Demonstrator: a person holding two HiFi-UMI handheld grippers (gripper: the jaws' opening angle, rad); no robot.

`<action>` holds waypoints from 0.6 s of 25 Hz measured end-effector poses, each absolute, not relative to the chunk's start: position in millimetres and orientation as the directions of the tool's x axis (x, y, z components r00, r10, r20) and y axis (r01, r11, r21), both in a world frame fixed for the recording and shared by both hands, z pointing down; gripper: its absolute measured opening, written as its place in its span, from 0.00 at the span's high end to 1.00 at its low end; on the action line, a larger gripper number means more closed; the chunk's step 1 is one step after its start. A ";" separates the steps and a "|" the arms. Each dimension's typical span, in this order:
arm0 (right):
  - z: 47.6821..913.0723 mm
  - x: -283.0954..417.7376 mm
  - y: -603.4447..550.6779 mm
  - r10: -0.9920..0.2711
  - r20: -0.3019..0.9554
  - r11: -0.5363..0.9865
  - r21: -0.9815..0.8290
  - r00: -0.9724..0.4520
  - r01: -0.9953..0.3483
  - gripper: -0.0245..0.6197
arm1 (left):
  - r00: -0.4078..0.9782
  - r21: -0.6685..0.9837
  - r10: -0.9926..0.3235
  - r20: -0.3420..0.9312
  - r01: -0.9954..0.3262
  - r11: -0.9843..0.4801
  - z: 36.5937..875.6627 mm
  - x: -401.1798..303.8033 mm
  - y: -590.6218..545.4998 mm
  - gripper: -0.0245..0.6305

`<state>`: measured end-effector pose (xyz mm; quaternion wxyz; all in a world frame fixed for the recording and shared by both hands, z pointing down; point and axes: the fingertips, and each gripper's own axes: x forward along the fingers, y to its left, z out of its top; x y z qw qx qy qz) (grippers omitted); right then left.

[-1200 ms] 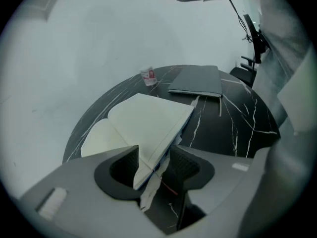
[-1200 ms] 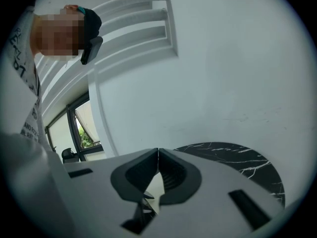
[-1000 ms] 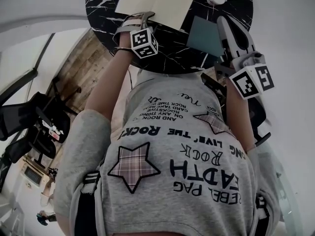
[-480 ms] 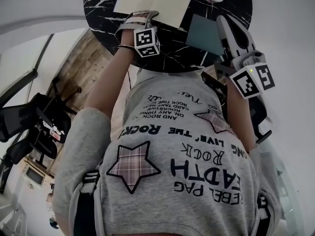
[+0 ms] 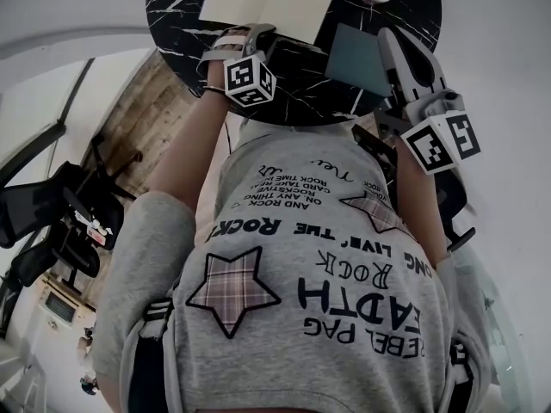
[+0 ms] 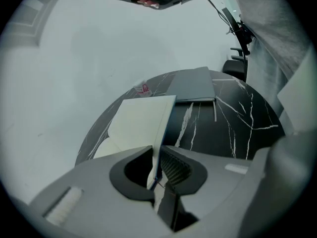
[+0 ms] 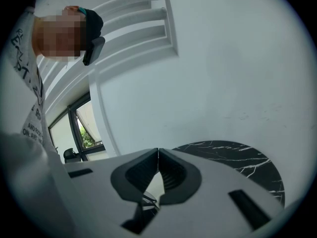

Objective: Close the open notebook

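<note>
My left gripper point(image 6: 157, 158) has just been closing and now pinches the edge of the open notebook point(image 6: 141, 123) on the black table point(image 6: 237, 133). My right gripper point(image 7: 157, 155) holds its jaws together on nothing.

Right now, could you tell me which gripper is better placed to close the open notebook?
Left. The left gripper has just been closing its jaws on the open notebook, its edge between them; the right gripper, shut, faces the wall.

cream notebook point(image 6: 141, 120), black table point(image 6: 237, 128) with white veins, grey-blue book point(image 6: 193, 86)
</note>
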<state>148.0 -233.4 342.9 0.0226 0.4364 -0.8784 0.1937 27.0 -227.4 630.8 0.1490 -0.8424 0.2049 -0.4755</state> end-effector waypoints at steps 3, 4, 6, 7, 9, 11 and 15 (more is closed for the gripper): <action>342.2 145.8 -232.1 -0.755 0.203 0.550 -0.321 -0.623 -0.771 0.94 | 0.486 -0.415 -0.514 0.707 -0.304 -0.858 623.7 21.0 -230.5 0.88; 341.7 144.9 -231.5 -0.755 0.202 0.551 -0.321 -0.624 -0.770 0.94 | 0.492 -0.397 -0.522 0.697 -0.342 -0.852 621.8 18.3 -231.4 0.89; 341.0 143.9 -230.4 -0.753 0.202 0.554 -0.320 -0.627 -0.769 0.94 | 0.496 -0.364 -0.535 0.684 -0.404 -0.839 619.2 13.7 -232.6 0.89; 340.8 143.8 -229.9 -0.752 0.203 0.555 -0.319 -0.627 -0.768 0.94 | 0.494 -0.351 -0.541 0.680 -0.428 -0.833 618.1 12.4 -233.3 0.89; 340.7 144.0 -229.0 -0.751 0.203 0.556 -0.319 -0.628 -0.768 0.94 | 0.493 -0.316 -0.549 0.675 -0.479 -0.819 616.2 10.7 -234.7 0.89; 340.7 143.4 -228.6 -0.750 0.202 0.559 -0.317 -0.630 -0.766 0.94 | 0.495 -0.270 -0.556 0.667 -0.535 -0.800 617.1 7.9 -236.0 0.89; 342.3 138.3 -227.9 -0.741 0.210 0.572 -0.301 -0.638 -0.763 0.94 | 0.477 -0.221 -0.591 0.650 -0.626 -0.748 614.8 -2.2 -238.9 0.90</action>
